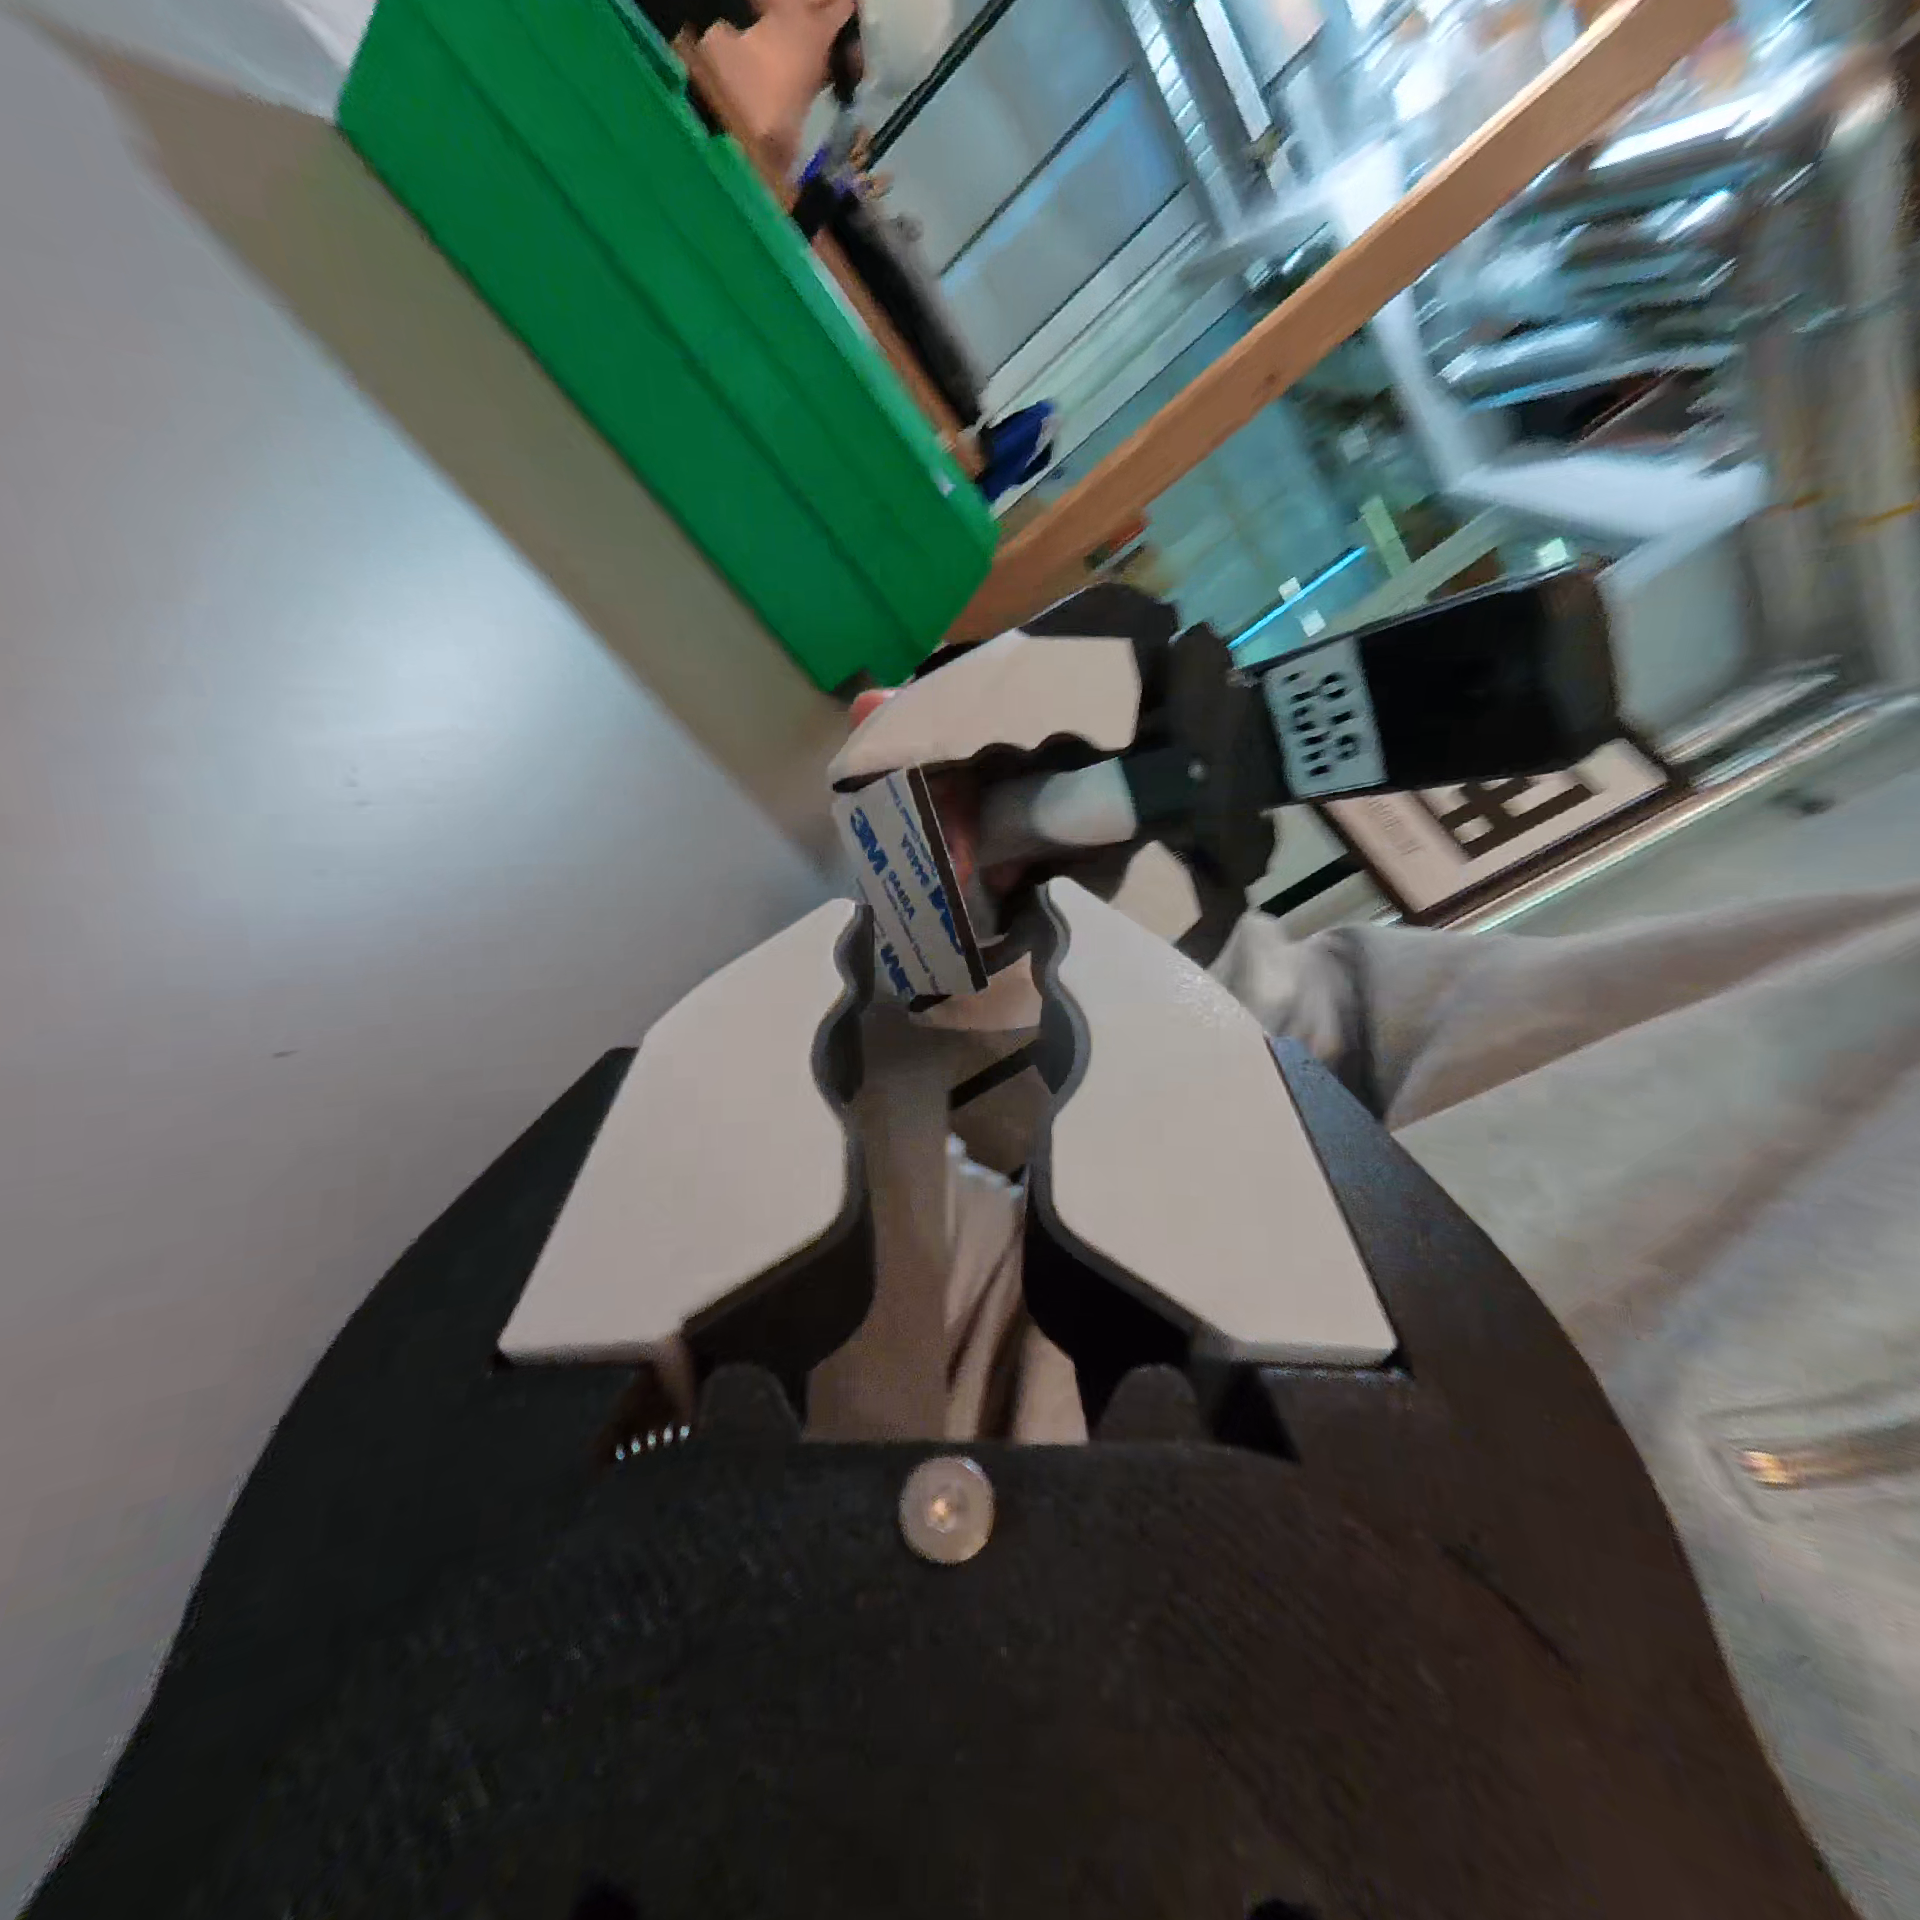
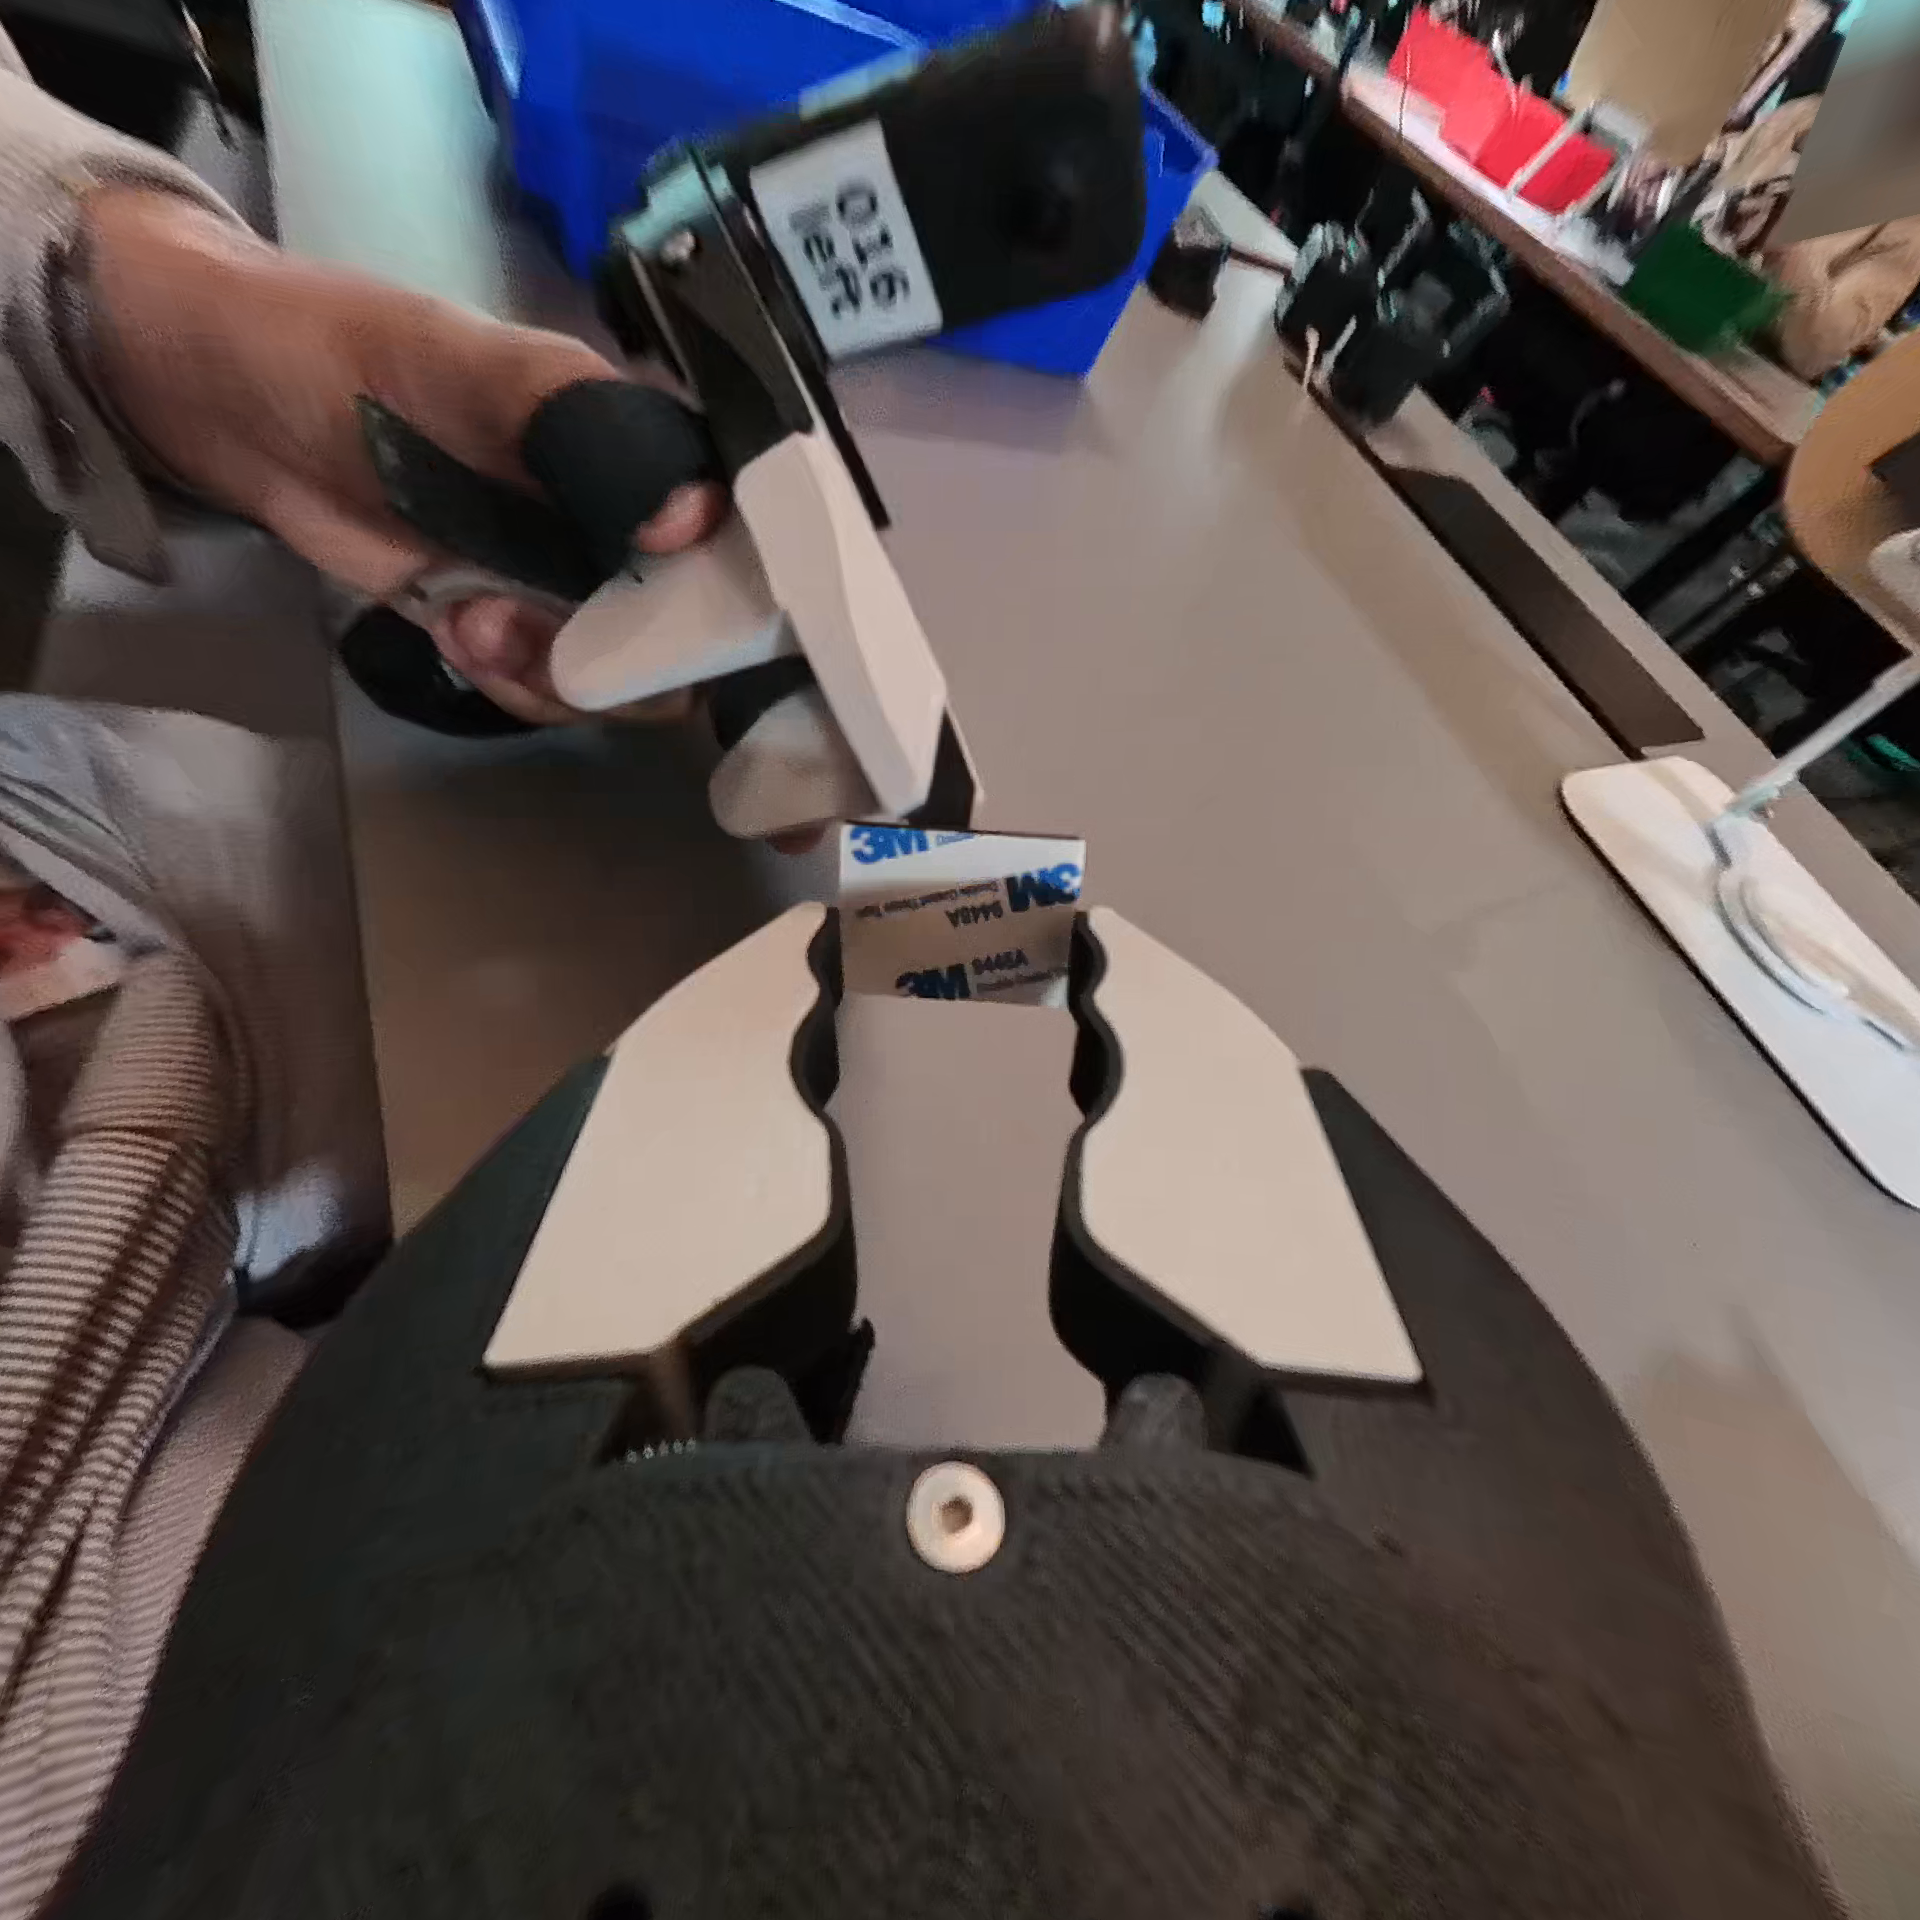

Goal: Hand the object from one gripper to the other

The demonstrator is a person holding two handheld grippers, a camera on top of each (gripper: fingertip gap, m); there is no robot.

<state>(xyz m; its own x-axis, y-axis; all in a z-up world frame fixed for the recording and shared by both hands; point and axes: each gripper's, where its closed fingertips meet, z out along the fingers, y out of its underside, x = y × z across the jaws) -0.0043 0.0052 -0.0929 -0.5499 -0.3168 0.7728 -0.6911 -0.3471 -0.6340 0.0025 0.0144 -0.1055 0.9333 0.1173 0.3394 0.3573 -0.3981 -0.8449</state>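
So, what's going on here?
A person is passing a pad between two hand-held tongs above a table. The right tongs grip the pad by its side edges. The left tongs have their tips at its other end, but I cannot tell whether they are shut on it.

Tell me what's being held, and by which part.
The right gripper pinches the adhesive pad by its two side edges; the left gripper sits open around its far edge.
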